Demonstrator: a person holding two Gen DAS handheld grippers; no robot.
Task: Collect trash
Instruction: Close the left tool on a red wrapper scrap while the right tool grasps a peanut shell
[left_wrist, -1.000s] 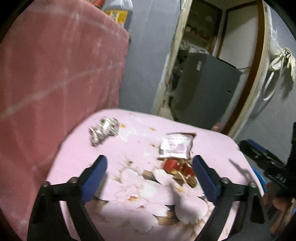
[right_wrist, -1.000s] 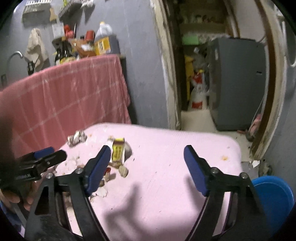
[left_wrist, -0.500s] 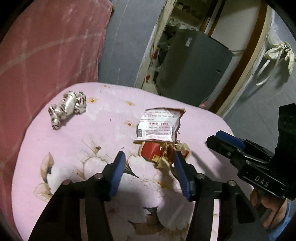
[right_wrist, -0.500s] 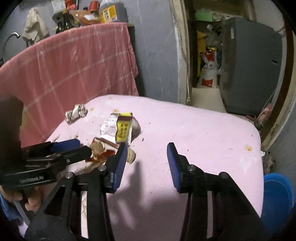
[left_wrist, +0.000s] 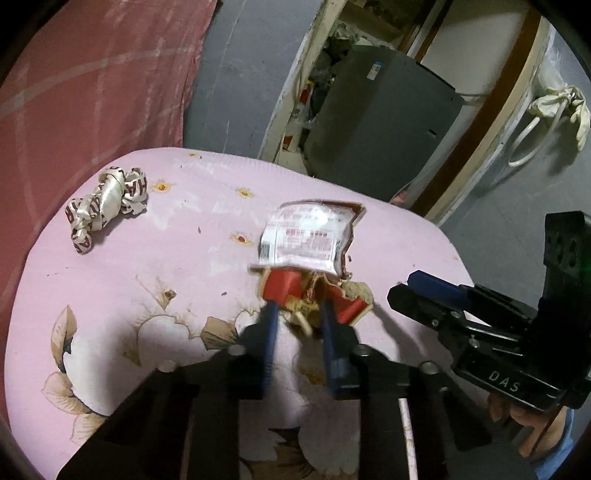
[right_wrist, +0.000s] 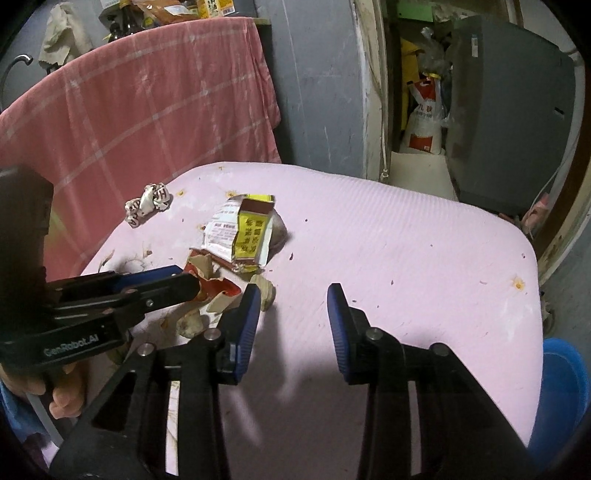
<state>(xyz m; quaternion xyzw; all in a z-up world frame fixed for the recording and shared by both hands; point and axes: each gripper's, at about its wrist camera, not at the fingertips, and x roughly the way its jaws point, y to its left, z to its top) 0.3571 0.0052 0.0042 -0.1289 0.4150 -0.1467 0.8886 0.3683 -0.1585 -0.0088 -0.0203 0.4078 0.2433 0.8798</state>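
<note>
Trash lies on a pink flowered tabletop (left_wrist: 122, 280): a torn red carton (left_wrist: 282, 290) with tan scraps, a white printed wrapper (left_wrist: 306, 240) and a crumpled silver wrapper (left_wrist: 107, 203). My left gripper (left_wrist: 297, 314) is closing, its blue pads pinching the carton's torn scraps; from the right wrist view its tips (right_wrist: 184, 280) meet at the red carton (right_wrist: 218, 288). A yellow packet (right_wrist: 253, 232) lies on the white wrapper. My right gripper (right_wrist: 293, 295) hovers just right of the pile, its jaws closing with only bare tabletop between them. It also appears in the left wrist view (left_wrist: 424, 291).
A pink checked cloth (right_wrist: 147, 107) hangs behind the tabletop at left. A blue bin (right_wrist: 561, 387) stands below the tabletop's right edge. Beyond a doorway are a grey appliance (right_wrist: 509, 110) and a sack (right_wrist: 424, 118). A hand (right_wrist: 62, 398) holds the left gripper.
Both grippers tipped downward and came closer to the trash pile. The left jaws narrowed from wide apart to pinching the carton scraps. The right jaws narrowed too, with nothing taken.
</note>
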